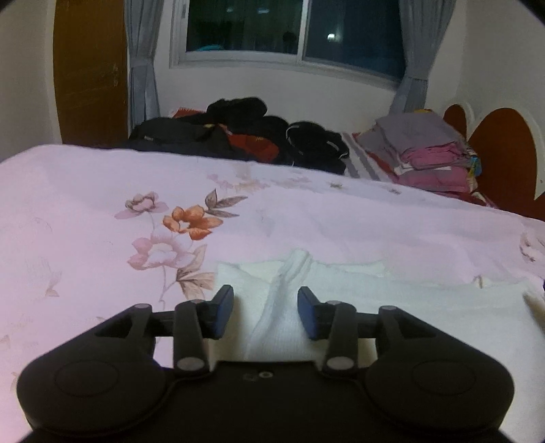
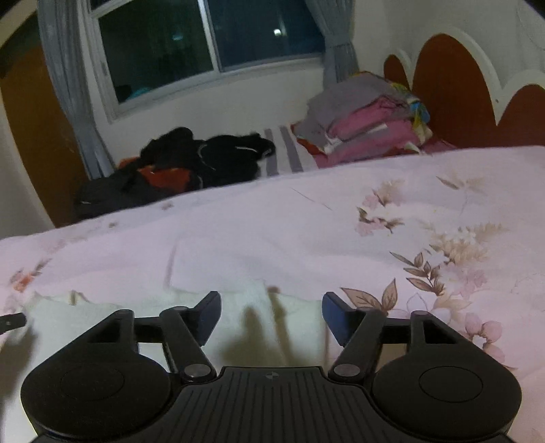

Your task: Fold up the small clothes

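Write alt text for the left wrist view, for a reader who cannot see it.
The left gripper hovers with open jaws over a white garment lying on a floral pink bedspread, a raised fold of the cloth between its blue pads without being pinched. Behind lie dark clothes and a folded stack under a window.

Dim indoor light, pinkish cast, dark window (image 1: 293, 30), soft blur, fisheye-bent edges, black corners.

White garment (image 1: 391, 300) on a pale pink bedspread (image 1: 85, 191) printed with pink and orange flowers and brown leaves. Black clothes (image 1: 245, 133) with red patches behind. Grey and magenta folded stack (image 1: 429, 150). Grey curtains (image 1: 141, 68). Reddish-brown headboard (image 2: 449, 88), white-edged. Tools (image 1: 265, 313) black, blue pads (image 1: 223, 313).
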Action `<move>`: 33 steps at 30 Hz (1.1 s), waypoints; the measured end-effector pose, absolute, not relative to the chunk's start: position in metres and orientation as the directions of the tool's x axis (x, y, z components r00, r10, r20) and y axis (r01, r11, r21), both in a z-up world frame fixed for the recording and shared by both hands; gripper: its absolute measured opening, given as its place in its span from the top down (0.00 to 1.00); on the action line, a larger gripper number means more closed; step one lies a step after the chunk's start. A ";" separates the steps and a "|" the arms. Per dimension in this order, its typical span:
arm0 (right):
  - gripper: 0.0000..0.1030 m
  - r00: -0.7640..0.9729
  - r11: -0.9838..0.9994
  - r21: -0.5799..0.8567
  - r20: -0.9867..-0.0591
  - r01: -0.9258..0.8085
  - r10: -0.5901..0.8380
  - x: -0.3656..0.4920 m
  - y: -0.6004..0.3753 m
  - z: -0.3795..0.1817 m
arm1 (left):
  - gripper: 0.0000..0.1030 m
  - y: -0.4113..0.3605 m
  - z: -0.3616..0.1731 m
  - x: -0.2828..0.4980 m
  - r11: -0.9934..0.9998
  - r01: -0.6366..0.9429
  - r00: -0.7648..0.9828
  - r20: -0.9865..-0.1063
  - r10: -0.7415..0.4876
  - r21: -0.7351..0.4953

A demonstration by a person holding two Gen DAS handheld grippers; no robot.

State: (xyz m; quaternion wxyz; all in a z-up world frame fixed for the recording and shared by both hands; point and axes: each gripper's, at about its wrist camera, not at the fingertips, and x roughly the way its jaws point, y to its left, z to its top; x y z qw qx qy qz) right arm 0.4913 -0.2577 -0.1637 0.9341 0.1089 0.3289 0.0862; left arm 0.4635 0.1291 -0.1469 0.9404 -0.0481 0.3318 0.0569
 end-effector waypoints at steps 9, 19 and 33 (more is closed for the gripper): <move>0.39 0.716 0.936 0.256 -0.603 -0.242 0.351 0.462 -0.193 -0.150 | 0.55 0.081 -0.135 0.436 0.997 0.008 0.769 -0.637 -0.054 -0.075; 0.49 0.686 0.961 0.128 -0.678 -0.243 0.264 0.445 -0.175 -0.187 | 0.55 0.084 -0.166 0.421 1.000 -0.013 0.730 -0.683 -0.001 -0.015; 0.49 0.712 0.964 0.197 -0.650 -0.180 0.265 0.424 -0.196 -0.176 | 0.53 0.081 -0.159 0.421 0.999 -0.032 0.691 -0.722 0.029 0.010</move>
